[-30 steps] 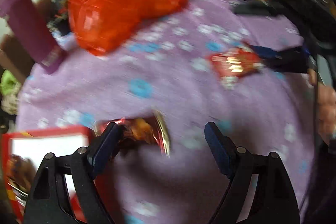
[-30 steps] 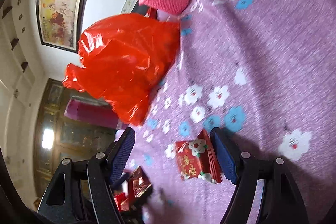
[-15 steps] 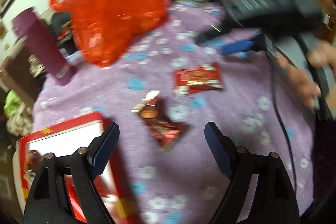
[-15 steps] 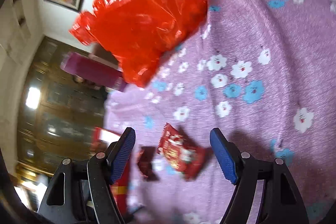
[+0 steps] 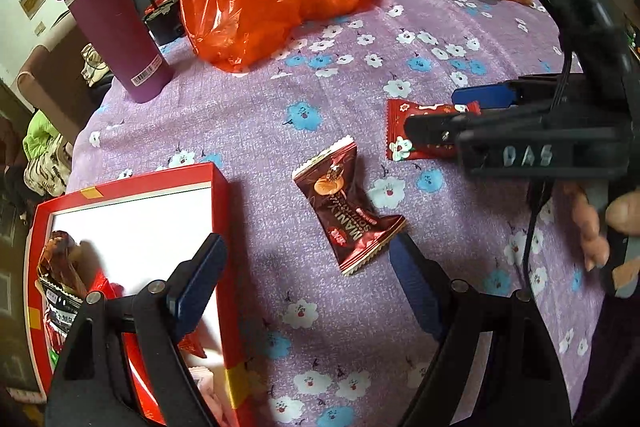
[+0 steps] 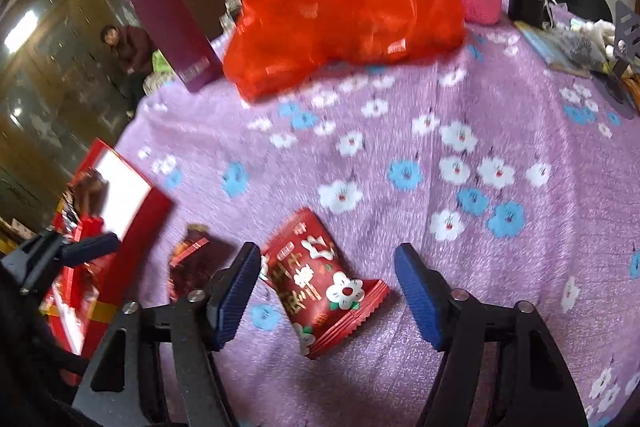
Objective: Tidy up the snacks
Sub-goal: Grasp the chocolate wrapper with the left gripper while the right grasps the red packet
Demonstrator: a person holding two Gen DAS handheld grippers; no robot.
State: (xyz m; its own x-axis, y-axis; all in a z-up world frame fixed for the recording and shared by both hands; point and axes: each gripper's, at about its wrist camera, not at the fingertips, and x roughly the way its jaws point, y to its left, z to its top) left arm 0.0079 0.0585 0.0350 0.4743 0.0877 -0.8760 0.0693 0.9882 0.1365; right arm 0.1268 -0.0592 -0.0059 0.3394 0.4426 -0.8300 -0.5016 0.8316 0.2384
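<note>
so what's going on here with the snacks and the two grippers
A person is sorting snacks into a red box on a flowered tablecloth. The right gripper is over a red snack packet, its jaws just closing but not yet pressing on it. The left gripper hangs open above a dark brown candy packet lying loose beside the box, which already holds a few snacks.

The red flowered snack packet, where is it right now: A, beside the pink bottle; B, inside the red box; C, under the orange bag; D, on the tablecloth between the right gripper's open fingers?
D: the red flowered snack packet lies flat on the tablecloth, the right gripper straddling it without its pads pressing on it.
</note>
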